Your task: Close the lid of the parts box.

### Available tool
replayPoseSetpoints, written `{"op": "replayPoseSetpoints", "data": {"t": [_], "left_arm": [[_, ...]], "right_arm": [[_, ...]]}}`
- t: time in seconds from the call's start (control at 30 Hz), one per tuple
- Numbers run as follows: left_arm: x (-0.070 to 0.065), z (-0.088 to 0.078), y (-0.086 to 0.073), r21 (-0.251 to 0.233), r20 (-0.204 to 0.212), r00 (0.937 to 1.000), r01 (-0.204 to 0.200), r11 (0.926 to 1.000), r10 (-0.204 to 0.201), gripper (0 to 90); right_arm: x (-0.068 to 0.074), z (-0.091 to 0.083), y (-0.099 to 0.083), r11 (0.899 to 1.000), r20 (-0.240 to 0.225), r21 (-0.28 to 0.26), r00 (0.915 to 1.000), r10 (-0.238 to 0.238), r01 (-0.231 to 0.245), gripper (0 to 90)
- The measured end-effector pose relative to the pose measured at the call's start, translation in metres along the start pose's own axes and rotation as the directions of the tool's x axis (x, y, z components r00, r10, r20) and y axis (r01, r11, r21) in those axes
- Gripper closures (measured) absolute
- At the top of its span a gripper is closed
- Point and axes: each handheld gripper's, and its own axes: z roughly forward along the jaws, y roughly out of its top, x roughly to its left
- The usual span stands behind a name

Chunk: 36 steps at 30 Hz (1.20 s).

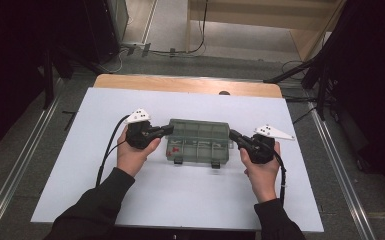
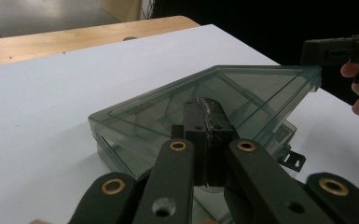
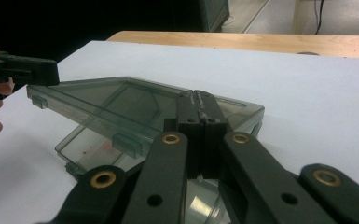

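A smoky clear plastic compartment box [image 1: 197, 140] lies in the middle of the white sheet, its lid [image 2: 242, 88] tilted up off the base. My left gripper [image 1: 170, 129] is shut, and its tips [image 2: 207, 107] rest against the lid's left end. My right gripper [image 1: 232, 134] is also shut, with its tips [image 3: 199, 100] against the lid's right end [image 3: 112, 102]. Each gripper view shows the other gripper at the lid's far corner: the right gripper [image 2: 307, 51] and the left gripper [image 3: 51, 74]. Whether the tips sit under the lid I cannot tell.
The white sheet [image 1: 180, 200] covers a wooden table whose bare far edge [image 1: 190, 84] shows behind. Two dark latches [image 1: 177, 161] hang at the box's near side. Something small and red [image 1: 172, 148] lies inside the box. Metal rails and cables run along the floor.
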Motion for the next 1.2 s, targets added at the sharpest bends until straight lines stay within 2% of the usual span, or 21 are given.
{"op": "replayPoseSetpoints", "data": {"t": [0.3, 0.6, 0.63, 0.93, 1.2], "left_arm": [[-0.007, -0.002, -0.013, -0.008, -0.007, 1.0000, 0.002, 1.0000, -0.002, 89.7], [-0.011, -0.003, -0.025, -0.013, -0.033, 0.9995, 0.001, 0.9999, -0.002, 89.7], [-0.011, -0.003, -0.027, -0.017, -0.032, 0.9995, 0.004, 0.9999, -0.004, 89.7], [-0.013, -0.003, -0.040, -0.012, -0.059, 0.9982, 0.006, 0.9999, -0.007, 89.7], [-0.015, -0.003, -0.048, 0.005, -0.069, 0.9976, 0.008, 1.0000, -0.008, 89.6]], "right_arm": [[0.005, -0.002, -0.012, 1.000, -0.005, 0.005, 0.9999, -0.010, 0.010, 90.0], [0.009, 0.002, -0.026, 0.999, -0.007, 0.013, 0.9995, -0.032, 0.032, 90.0], [0.010, 0.002, -0.027, 1.000, -0.008, 0.017, 0.9997, -0.023, 0.023, 90.0], [0.010, 0.005, -0.039, 0.999, -0.002, 0.019, 0.9992, -0.040, 0.040, 90.0], [0.007, 0.004, -0.046, 0.999, 0.009, 0.019, 0.9995, -0.029, 0.029, 90.0]]}}
